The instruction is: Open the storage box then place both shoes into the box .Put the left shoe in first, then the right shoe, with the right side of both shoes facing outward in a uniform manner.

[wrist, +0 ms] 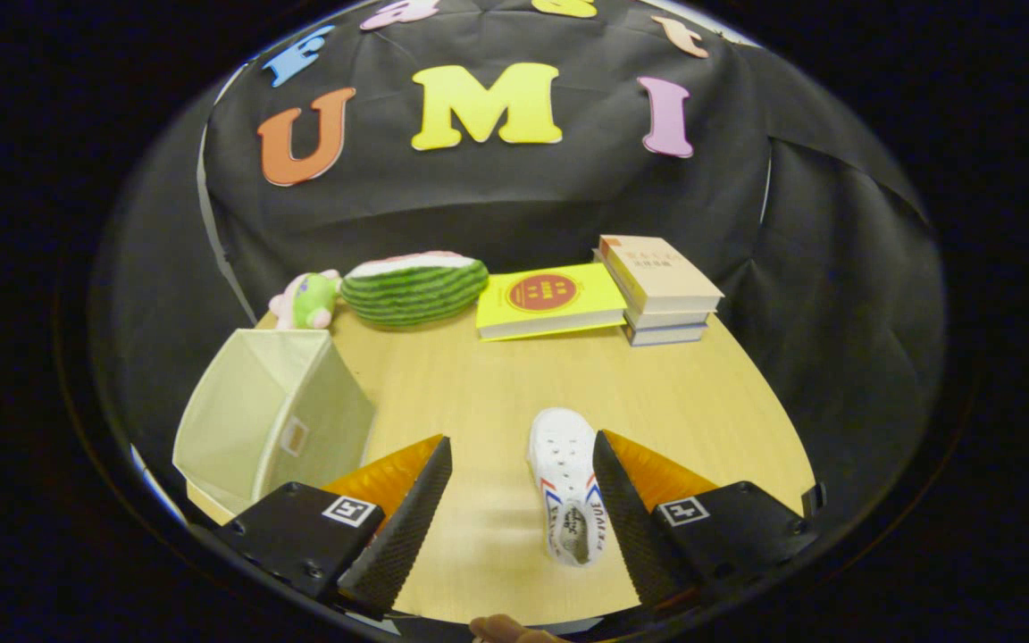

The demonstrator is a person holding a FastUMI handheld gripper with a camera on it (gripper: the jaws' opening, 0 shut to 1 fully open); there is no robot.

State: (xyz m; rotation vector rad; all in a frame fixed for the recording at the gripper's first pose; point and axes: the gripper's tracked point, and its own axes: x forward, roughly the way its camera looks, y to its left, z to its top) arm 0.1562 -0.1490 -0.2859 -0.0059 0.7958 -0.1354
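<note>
Hovering with gripper [522, 464] spread wide and empty over the white shoe [570, 487] lying just inside the right finger, storage box [273, 415] standing open at near left, probably needing shifting right before clamping.

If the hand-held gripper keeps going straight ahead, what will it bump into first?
Probably the white shoe: it lies between the open fingers of the hand-held gripper, close to one of them. Past it comes bare table, then the yellow book.

My fingers [522, 500] stand apart with the shoe [571, 487] between them, against the right one. The box [269, 415] lies left; the books [657, 288] lie beyond.
</note>
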